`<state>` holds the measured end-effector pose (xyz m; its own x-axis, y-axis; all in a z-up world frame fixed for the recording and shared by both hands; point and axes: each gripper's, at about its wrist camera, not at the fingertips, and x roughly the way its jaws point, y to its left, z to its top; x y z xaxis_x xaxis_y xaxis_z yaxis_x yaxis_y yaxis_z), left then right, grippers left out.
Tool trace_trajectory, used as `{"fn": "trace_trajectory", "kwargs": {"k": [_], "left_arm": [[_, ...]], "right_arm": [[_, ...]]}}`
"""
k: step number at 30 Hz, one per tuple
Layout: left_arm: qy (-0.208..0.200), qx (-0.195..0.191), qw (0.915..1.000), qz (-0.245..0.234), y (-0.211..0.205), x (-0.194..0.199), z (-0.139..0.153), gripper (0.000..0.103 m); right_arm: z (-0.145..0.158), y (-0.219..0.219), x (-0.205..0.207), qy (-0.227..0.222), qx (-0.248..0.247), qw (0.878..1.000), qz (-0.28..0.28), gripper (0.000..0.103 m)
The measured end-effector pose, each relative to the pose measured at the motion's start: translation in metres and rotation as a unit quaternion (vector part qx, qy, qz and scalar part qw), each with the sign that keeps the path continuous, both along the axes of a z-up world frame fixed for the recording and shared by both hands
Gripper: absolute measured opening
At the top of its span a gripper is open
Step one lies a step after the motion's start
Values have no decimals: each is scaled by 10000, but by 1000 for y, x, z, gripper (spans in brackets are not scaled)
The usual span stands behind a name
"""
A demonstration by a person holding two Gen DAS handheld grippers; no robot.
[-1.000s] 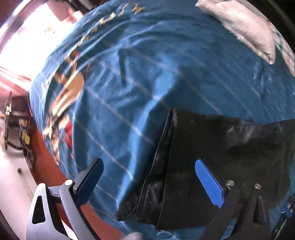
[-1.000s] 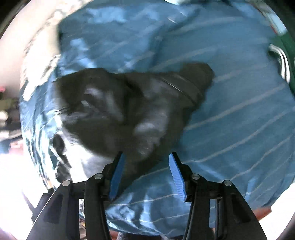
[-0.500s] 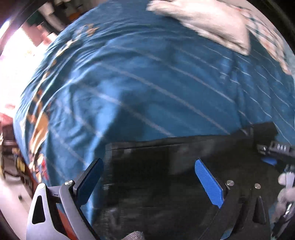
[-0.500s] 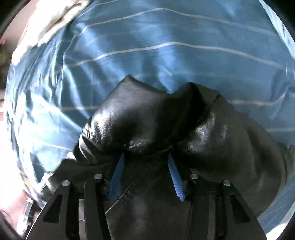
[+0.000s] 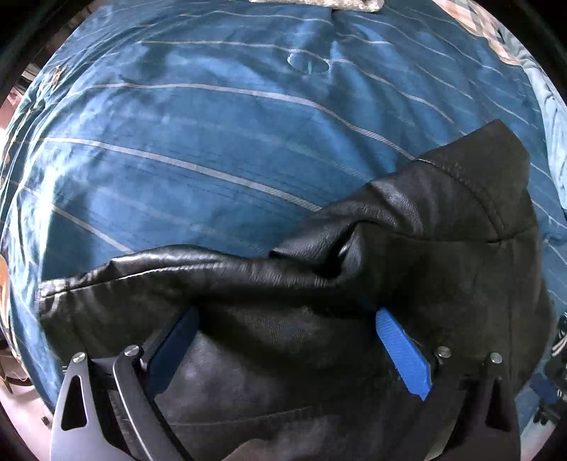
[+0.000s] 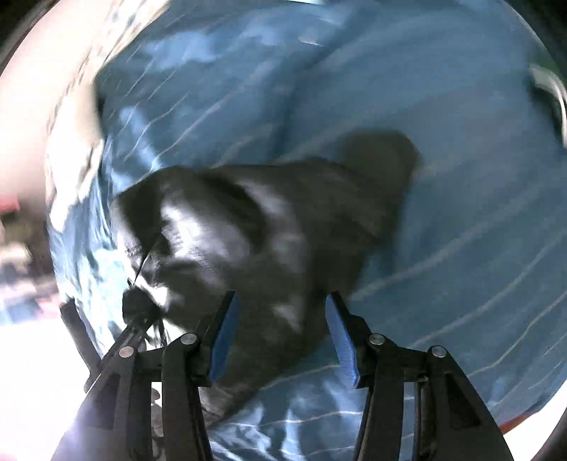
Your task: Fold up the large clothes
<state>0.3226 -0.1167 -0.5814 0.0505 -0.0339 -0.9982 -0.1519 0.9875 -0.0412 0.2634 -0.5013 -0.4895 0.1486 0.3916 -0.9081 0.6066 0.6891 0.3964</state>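
Observation:
A black leather garment point(image 5: 407, 227) lies crumpled on a blue striped bedspread point(image 5: 212, 124). In the left wrist view my left gripper point(image 5: 287, 319) is open, its blue pads point(image 5: 402, 351) spread wide, with the garment bunched between and over them. In the right wrist view, which is blurred by motion, the same garment point(image 6: 283, 220) lies on the bedspread point(image 6: 443, 177). My right gripper point(image 6: 280, 305) is open just above the garment's near edge, holding nothing.
A pale pillow or cloth point(image 5: 336, 3) lies at the bed's far end. A patterned cloth point(image 5: 496, 39) lies at the far right. The bed's edge and bright floor point(image 6: 32, 337) show at the left of the right wrist view.
My left gripper moved in onto the garment, which now bunches up between its pads. My right gripper has drawn back from the garment and sits higher; the garment lies flatter below it.

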Motion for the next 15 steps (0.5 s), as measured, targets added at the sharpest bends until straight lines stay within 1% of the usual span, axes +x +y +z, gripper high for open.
{"fn": "trace_trajectory", "kwargs": {"k": [1,2,4,5,6,7,8,9,10,12,13,15], "left_arm": [[-4,-40,10000,53,4,0,7,103],[-74,-165,9997,175,8,-4,20,103],[-189,-321,9990,258,8,-9,35,103],[-181,-382,9988,230,4,-11,37,103],[-109,-391,9991,100,-3,-12,33,103],[-44,-343,9994,-17,-8,-13,27,103],[118,-132,9995,-246,-17,-16,11,103],[115,-125,9995,-283,-18,-18,3,103],[71,-193,9995,-243,-15,-19,1,103],[98,-278,9993,-239,-12,-17,0,103],[109,-298,9991,-266,-11,-17,0,103],[96,-278,9990,-332,-10,-17,1,103]], "right_arm": [[-8,-10,-8,-134,147,9996,-185,53],[-16,-19,-14,-293,330,9986,-304,54],[-38,-27,-14,-461,579,9961,-481,55],[-46,-32,-14,-560,687,9944,-574,56],[-56,-34,-12,-710,820,9918,-672,62],[-67,-36,-9,-774,856,9904,-762,64],[-76,-38,-6,-838,959,9880,-871,65],[-83,-36,-2,-960,1090,9850,-931,68],[-87,-35,0,-1073,1160,9830,-940,69],[-92,-28,5,-1280,1265,9794,-912,76],[-93,-25,8,-1318,1207,9805,-822,76],[-92,-22,2,-1309,1157,9801,-939,76]]}}
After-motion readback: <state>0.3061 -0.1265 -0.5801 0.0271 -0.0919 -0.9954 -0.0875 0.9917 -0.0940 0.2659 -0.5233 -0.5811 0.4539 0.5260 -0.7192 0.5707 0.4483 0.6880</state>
